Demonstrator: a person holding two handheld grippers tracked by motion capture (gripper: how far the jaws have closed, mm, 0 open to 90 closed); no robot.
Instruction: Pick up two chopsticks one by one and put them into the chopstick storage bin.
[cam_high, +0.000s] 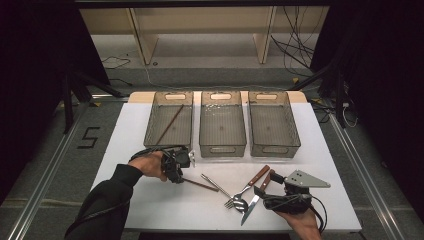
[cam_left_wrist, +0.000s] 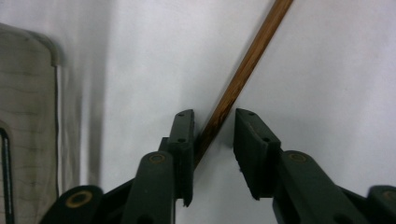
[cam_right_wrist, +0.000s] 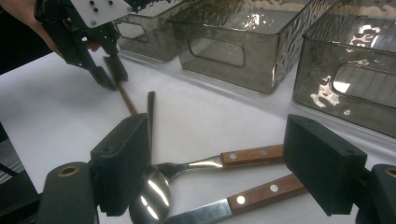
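A brown chopstick lies on the white table. My left gripper is open around its near end, and the left jaw touches the stick. In the high view this gripper sits in front of the left bin, with the chopstick running out to its right. My right gripper is wide open and holds nothing. It stands low over a wooden-handled knife and a wooden-handled utensil with a shiny head. From above, the right gripper is at the knife handle.
Three clear grey bins stand in a row at the back. The left bin holds another chopstick; the middle and right bin look empty. A thin metal piece lies between the grippers.
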